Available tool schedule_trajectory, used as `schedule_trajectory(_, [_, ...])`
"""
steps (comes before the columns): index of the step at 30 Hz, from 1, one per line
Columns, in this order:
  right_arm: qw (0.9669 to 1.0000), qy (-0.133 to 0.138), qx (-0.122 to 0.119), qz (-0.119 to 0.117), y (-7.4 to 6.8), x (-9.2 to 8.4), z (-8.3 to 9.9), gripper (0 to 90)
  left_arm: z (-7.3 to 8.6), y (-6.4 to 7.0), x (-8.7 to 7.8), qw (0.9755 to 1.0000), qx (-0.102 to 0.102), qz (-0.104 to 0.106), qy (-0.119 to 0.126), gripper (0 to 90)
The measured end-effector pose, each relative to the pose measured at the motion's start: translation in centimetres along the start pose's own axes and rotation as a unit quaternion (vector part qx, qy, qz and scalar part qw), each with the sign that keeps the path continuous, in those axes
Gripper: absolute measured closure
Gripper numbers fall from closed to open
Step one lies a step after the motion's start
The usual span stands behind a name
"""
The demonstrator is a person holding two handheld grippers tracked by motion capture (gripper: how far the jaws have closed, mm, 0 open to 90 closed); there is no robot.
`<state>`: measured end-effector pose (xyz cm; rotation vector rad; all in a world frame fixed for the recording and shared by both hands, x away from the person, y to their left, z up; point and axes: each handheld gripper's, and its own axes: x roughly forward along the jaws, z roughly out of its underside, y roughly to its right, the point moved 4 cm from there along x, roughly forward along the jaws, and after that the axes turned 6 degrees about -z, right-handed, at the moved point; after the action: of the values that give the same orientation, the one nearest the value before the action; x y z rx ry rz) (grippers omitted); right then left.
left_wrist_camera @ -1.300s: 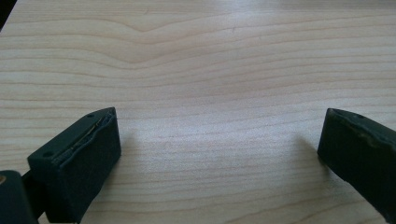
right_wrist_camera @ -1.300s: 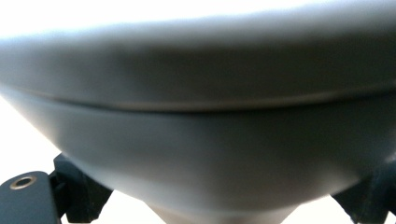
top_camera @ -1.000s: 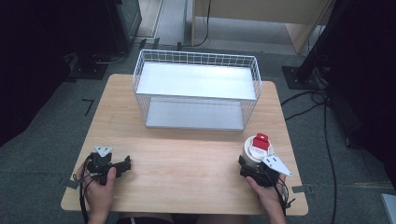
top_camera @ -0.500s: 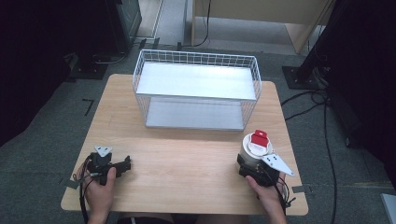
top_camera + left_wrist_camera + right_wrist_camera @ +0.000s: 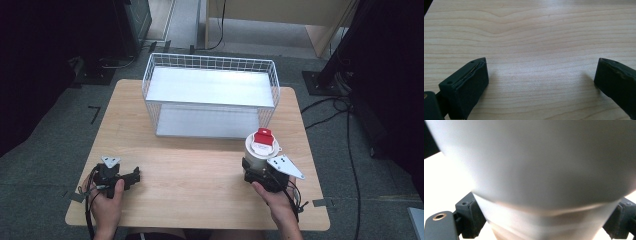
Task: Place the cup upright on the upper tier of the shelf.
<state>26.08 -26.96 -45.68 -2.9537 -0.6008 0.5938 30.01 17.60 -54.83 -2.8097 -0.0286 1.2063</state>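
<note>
Black grippers (image 5: 131,177) with thick black fingers (image 5: 466,86), grey triangular top plates, trailing black cables.

Table (image 5: 200,175): pale wood, visible grain, matt, smooth. Basket (image 5: 210,95): white-coated wire mesh, flat white floor with slight sheen. Cup (image 5: 261,150): white, smooth, looks plastic; red cap. Left claw (image 5: 541,82) pads: black, matt, worn edges. Floor (image 5: 45,165): grey carpet, rough.
</note>
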Motion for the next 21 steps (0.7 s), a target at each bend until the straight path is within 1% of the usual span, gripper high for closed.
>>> schedule_trajectory(6, [0.9998, 0.01, -0.005, -0.014, -1.2, 0.7, -1.7, 10.6, 0.0, 0.0, 0.0, 1.0, 0.0, 0.0, 0.0, 0.0])
schedule_trajectory(11, [0.9994, 0.018, -0.005, -0.029, -2.1, 1.2, -3.4, 10.6, 0.0, 0.0, 0.0, 1.0, 0.002, 0.001, 0.0, 0.0])
schedule_trajectory(15, [0.9986, 0.03, -0.016, -0.042, -2.8, 1.6, -4.7, 10.6, 0.0, 0.0, 0.0, 1.0, 0.004, 0.001, 0.0, 0.0])
schedule_trajectory(18, [0.9982, 0.036, -0.017, -0.046, -3.3, 2.0, -5.6, 10.7, 0.0, 0.1, 0.0, 1.0, 0.003, 0.001, 0.0, 0.0])
schedule_trajectory(21, [0.9977, 0.044, -0.012, -0.051, -3.6, 2.5, -6.6, 10.6, 0.0, 0.1, 0.0, 1.0, 0.004, 0.002, -0.001, 0.0])
